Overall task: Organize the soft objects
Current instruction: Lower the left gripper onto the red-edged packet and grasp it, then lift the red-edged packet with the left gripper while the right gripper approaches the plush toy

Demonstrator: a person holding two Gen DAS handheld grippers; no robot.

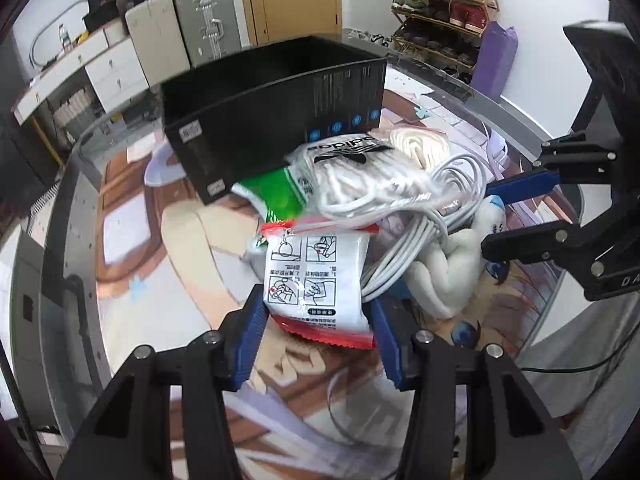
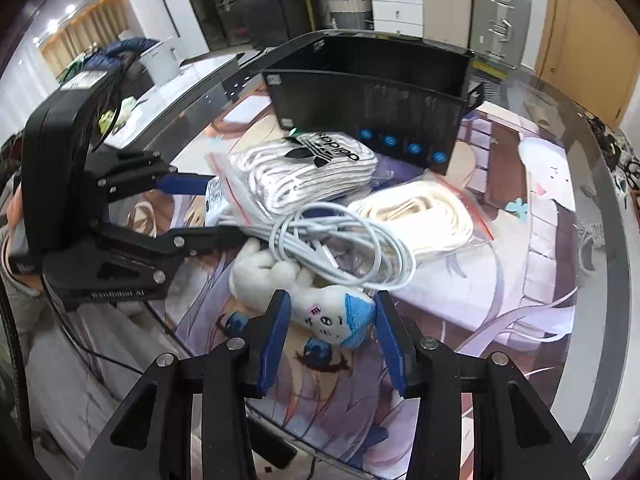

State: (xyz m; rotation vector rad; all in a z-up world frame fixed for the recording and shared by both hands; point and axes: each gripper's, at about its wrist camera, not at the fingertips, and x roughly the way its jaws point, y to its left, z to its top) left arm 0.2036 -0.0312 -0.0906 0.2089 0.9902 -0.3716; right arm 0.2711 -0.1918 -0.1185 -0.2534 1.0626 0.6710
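Left gripper [image 1: 318, 320]: clamped on the sachet [image 1: 316, 276], pads at both edges.
Sachet: lies at the near edge of the pile, long axis toward 12 o'clock.
Right gripper [image 2: 330, 324]: clamped on the plush [image 2: 320, 312], head between the pads.
Plush: on the worktop [image 2: 540, 280], body trailing to 11 o'clock under the cable [image 2: 344, 248].
Box [image 2: 372, 100]: open, at 12 o'clock beyond the pile; both grippers about equally near, I judge.
Coming move: lift clear, carry toward 12 o'clock; the cable may drag.
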